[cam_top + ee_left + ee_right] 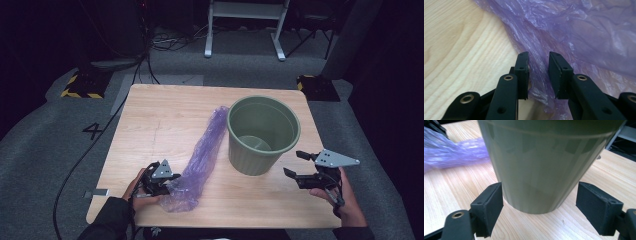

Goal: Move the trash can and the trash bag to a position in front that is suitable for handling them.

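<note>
A long crumpled purple plastic bag (202,150) lies across the wooden table (160,115), from the near left up to the rim of a green plastic bin (252,157). My left gripper (172,184) is low at the bag's near end. In the left gripper view its jaws (538,56) stand a little apart with a fold of the bag (579,37) between them, the pads not pressing on it. My right gripper (295,164) is open to the right of the bin. Its jaws (540,187) flank the bin's base (539,165) without touching it.
The bin stands upright right of the table's middle, with nothing seen inside it. Grey carpet surrounds the table. Cables and yellow-black weighted feet (82,87) lie at the back left, and a white frame (245,25) stands behind.
</note>
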The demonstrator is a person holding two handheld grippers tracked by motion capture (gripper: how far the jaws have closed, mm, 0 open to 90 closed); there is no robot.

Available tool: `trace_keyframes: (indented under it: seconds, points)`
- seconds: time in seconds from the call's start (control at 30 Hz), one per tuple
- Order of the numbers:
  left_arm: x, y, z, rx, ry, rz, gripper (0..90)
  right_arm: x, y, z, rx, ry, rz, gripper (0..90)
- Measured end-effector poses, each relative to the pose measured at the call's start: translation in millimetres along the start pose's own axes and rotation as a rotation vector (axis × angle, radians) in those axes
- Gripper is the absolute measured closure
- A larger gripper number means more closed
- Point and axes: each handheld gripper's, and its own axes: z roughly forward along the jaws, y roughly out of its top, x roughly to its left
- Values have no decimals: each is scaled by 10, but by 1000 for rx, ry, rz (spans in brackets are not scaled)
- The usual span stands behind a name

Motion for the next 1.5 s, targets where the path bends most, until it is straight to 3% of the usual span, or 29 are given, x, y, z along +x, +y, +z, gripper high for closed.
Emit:
trace_keyframes:
  seconds: [0.27, 0.53, 1.0, 1.27, 1.5]
  points:
    - [125, -18, -5, -9, 23, -23, 698, 38, 64, -42, -11, 6, -15, 211]
    - [101, -6, 8, -11, 15, -34, 690, 85, 27, 35, 15, 26, -19, 210]
    - [-231, 222, 259, -8, -10, -6, 505, 121, -194, 212, 93, 25, 0, 209]
    - [-422, 420, 480, -9, -24, 23, 439, 110, -295, 270, 103, 20, 22, 220]
    - [-530, 574, 655, 3, -15, 22, 302, 141, -320, 321, 114, 34, 20, 221]
